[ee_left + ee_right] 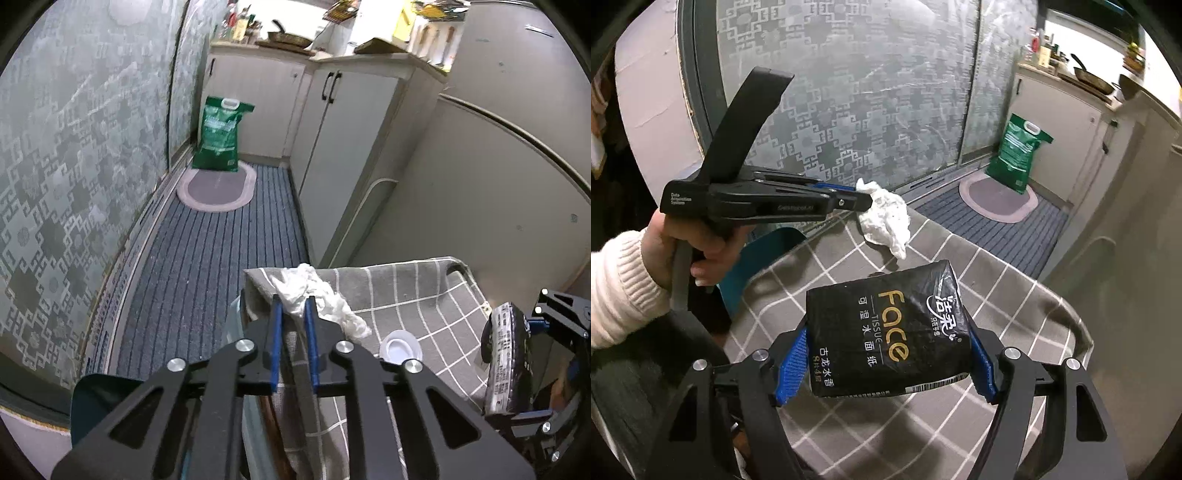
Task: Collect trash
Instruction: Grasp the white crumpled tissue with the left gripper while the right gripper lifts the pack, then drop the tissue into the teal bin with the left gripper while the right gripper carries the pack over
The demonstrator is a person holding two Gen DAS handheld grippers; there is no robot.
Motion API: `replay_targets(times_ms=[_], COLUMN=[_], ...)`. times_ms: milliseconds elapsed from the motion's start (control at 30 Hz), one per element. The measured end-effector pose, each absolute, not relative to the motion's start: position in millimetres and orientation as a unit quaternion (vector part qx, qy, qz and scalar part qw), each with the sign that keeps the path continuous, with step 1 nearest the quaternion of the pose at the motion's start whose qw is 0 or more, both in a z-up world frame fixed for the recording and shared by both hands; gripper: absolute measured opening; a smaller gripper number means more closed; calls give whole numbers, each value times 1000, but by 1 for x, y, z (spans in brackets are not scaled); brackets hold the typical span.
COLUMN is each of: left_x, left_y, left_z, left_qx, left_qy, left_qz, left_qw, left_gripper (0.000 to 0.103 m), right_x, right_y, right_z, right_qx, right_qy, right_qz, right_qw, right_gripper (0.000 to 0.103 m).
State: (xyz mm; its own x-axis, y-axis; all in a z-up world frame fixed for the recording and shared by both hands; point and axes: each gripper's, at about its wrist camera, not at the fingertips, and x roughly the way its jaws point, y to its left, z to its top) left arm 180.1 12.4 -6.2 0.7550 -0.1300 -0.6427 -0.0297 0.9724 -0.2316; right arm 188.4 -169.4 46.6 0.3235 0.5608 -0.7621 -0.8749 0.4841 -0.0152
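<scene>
A small table (1015, 295) with a grey checked cloth stands by the frosted glass door (849, 92), and one striped blue mat (207, 258) runs down the floor beside it. At the far end sit one green bag (219, 134) and one small oval rug (218, 188).

Two grippers are here, one in each hand. The right gripper (886, 362) squeezes one black tissue pack (886, 332) between its blue pads, and the pack is lifted a little above the cloth. The right view shows the whole front of the pack, with gold letters that say "Face". The left view sees only its thin edge, off to the right side.

The left gripper (294, 306) is pinched tight on one crumpled white tissue (314, 295), right at the table's far corner (the loose end of the tissue droops onto the cloth). Only the right view shows the hand (690, 240) that holds this gripper, with a cream knitted sleeve (620, 280) behind it.

Only the left view shows one small white cap (400, 347) lying on the cloth, near the tissue. It also shows the white cupboards (332, 147), with two black handles side by side on the nearer doors.
</scene>
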Motion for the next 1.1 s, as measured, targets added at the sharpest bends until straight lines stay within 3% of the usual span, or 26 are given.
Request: replay_targets(times_ms=[433,1100], left_x=[142,85], left_y=[21,112], left_z=[30,-8], left_qx=[-107,-54], left_qy=[303,362], left_qz=[-52,25], left_qw=[945,930], left_gripper=[8,8], right_x=[183,160], right_y=[-168,-63], right_z=[39,48], right_qx=[-86,-97], right_qy=[382,364], right_qz=[440,478], right_qw=[808,794], right_gripper=[70,70])
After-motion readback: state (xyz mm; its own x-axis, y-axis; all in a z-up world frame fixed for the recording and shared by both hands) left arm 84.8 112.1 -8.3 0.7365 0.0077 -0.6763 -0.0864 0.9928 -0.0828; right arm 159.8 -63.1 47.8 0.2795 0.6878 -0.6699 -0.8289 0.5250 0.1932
